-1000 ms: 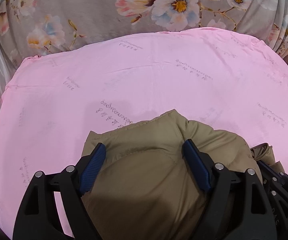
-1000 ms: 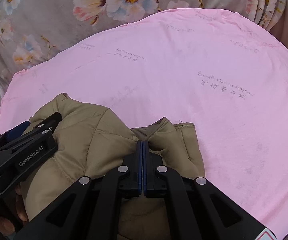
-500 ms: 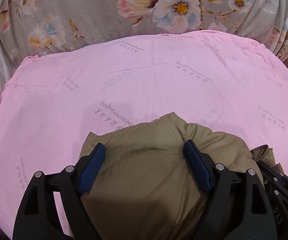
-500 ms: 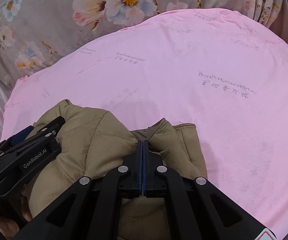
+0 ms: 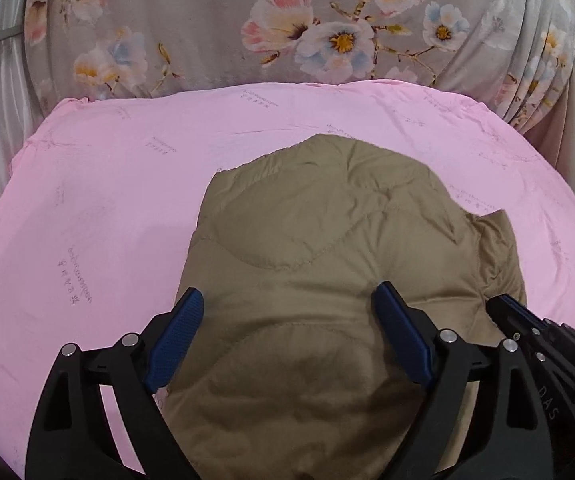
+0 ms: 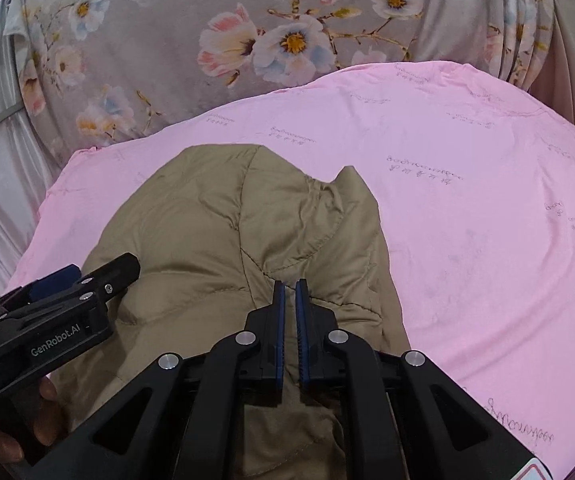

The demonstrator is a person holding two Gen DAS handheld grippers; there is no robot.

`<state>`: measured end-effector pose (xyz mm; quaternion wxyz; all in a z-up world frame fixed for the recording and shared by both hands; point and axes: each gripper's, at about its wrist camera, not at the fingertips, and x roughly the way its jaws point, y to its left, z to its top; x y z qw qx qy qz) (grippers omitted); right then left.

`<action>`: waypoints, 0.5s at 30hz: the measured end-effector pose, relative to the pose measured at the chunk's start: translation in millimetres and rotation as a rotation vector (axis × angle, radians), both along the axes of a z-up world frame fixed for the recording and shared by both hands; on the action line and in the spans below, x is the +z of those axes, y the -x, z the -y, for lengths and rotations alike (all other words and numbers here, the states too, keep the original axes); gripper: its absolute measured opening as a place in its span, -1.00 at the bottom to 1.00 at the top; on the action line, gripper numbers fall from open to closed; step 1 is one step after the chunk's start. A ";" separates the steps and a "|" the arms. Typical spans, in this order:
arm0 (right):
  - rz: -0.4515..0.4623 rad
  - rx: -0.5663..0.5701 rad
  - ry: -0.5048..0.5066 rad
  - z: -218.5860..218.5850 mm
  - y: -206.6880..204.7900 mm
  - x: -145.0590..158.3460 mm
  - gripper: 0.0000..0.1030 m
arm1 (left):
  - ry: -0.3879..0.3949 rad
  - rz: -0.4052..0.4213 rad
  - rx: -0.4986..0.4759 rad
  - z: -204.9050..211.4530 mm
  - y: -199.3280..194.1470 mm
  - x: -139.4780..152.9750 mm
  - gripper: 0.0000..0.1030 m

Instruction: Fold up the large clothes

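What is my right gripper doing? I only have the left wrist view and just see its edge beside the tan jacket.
Observer: The right gripper has its jaws a narrow slit apart, over a raised fold of the tan jacket. I cannot tell whether fabric sits between the pads.
Operator: Where does the jacket end on that side?
Observer: Its right edge runs down just right of that gripper; beyond it lies the pink sheet.
Operator: And my left gripper, seen from there?
Observer: The left gripper reaches over the jacket's left part, with the person's fingers showing under its body.
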<state>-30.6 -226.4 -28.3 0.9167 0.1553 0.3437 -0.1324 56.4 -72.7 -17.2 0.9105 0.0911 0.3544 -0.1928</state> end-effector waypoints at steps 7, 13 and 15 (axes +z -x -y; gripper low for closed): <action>0.026 -0.003 0.060 -6.6 1.9 -13.0 -0.87 | -0.049 0.122 0.011 6.7 10.0 -13.5 0.72; 0.046 0.014 -0.051 9.7 8.9 -8.7 -0.87 | -0.042 0.136 0.015 6.4 9.0 -17.5 0.73; 0.063 0.009 -0.143 23.8 23.8 2.2 -0.85 | -0.018 0.110 0.003 -0.5 7.5 -14.3 0.75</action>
